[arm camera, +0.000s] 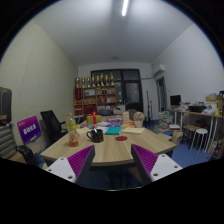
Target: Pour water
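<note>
Office: meeting table [105, 150], chairs [49, 122] (shelves [95, 95] behind).

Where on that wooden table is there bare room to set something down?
The near part of the round wooden table, just beyond the open fingers, looks bare. It is crowded farther back, around the dark kettle-like jug and the green item.

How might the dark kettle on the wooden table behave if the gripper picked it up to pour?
The kettle looks rigid and squat, so probably stable on the table. If filled, it may feel heavy and swing from its handle. The open gripper is well short of it; finer detail cannot be judged.
</note>
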Tool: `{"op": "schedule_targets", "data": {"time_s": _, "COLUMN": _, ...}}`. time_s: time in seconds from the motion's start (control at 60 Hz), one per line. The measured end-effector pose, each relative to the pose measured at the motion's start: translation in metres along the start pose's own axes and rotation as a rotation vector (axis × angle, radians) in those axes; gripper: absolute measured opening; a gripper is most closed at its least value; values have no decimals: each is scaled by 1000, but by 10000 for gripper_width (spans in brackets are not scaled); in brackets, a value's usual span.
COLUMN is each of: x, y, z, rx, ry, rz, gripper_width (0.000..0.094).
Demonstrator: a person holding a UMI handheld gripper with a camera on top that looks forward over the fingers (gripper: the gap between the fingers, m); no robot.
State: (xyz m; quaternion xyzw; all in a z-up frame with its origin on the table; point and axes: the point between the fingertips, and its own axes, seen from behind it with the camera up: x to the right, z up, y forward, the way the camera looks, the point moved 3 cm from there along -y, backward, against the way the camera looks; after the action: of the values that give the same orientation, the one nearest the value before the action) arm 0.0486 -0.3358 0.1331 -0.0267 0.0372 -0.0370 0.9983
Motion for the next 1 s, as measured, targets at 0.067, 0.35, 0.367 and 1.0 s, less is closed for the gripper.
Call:
{"op": "schedule_targets", "data": {"time_s": 0.067, "x": 4, "y": 1, "z": -4, "rx": -9, "ry": -18, "rz": -6, "gripper_width": 791}}
{"op": "schedule_targets", "data": {"time_s": 0.35, "x": -24, "y": 25, "z": -23, "rx": -57, "ry": 69, "rz": 98, "gripper_width": 789}}
{"op": "schedule_targets", "data": {"time_s": 0.367, "x": -26, "y": 28, "z": -24, "rx": -54, "ry": 64, "rz": 100, "gripper_width": 791}}
{"op": "schedule_targets", "data": {"time_s": 1.0, "x": -235, "y": 271, "z": -25, "rx": -16, "ry": -96, "rz": 204, "gripper_width": 796}}
